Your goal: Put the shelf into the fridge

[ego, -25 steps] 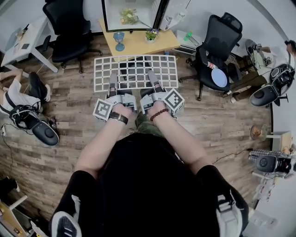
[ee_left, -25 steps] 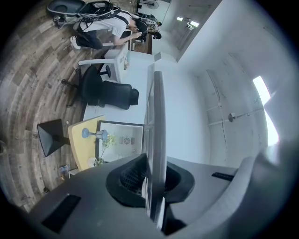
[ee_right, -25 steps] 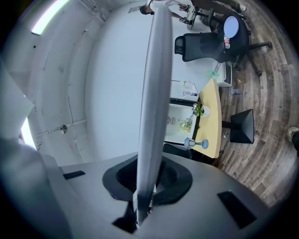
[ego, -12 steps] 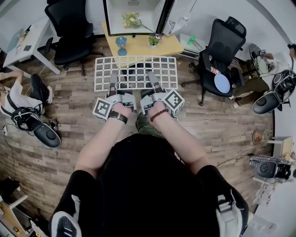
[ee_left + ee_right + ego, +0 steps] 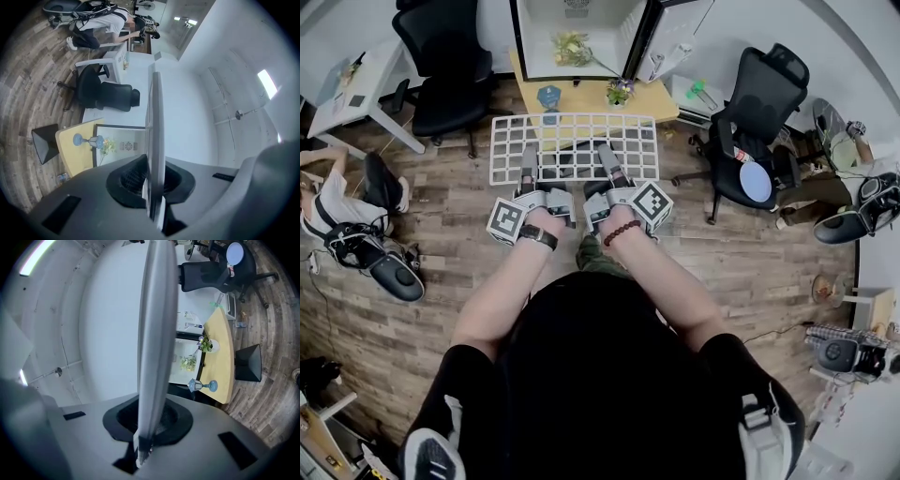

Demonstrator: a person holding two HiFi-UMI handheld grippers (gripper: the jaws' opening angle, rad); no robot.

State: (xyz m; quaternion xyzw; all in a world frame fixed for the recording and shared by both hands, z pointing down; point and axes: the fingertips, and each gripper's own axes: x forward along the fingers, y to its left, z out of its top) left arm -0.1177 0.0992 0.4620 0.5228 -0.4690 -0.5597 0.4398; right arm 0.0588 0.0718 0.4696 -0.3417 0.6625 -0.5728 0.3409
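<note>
Gripping the near rim of the shelf (image 5: 575, 148), both tools are clenched on it: the left gripper (image 5: 529, 161) bites left of centre and the right gripper (image 5: 607, 159) right of centre, side by side. The shelf is a flat, rectangular white wire grid of small square cells. It is held about level out in front of the person, above the wood-plank floor (image 5: 441, 220). Its far edge reaches over the near side of a low yellow table (image 5: 591, 94), so it is short of the fridge (image 5: 600, 23) and not yet inside.

In each gripper view the shelf shows edge-on as a thin pale blade. It runs straight up from the ribbed black pads, which are set in smooth grey housing, and the jaws are closed tight against it.

The fridge stands open beyond the table, a white, boxy cavity in a dark frame with a sprig of flowers (image 5: 567, 43) inside. A blue stemmed lantern (image 5: 549, 96) and a small potted plant (image 5: 621, 91) sit on the tabletop. Black padded office chairs (image 5: 441, 56) stand to either side.
</note>
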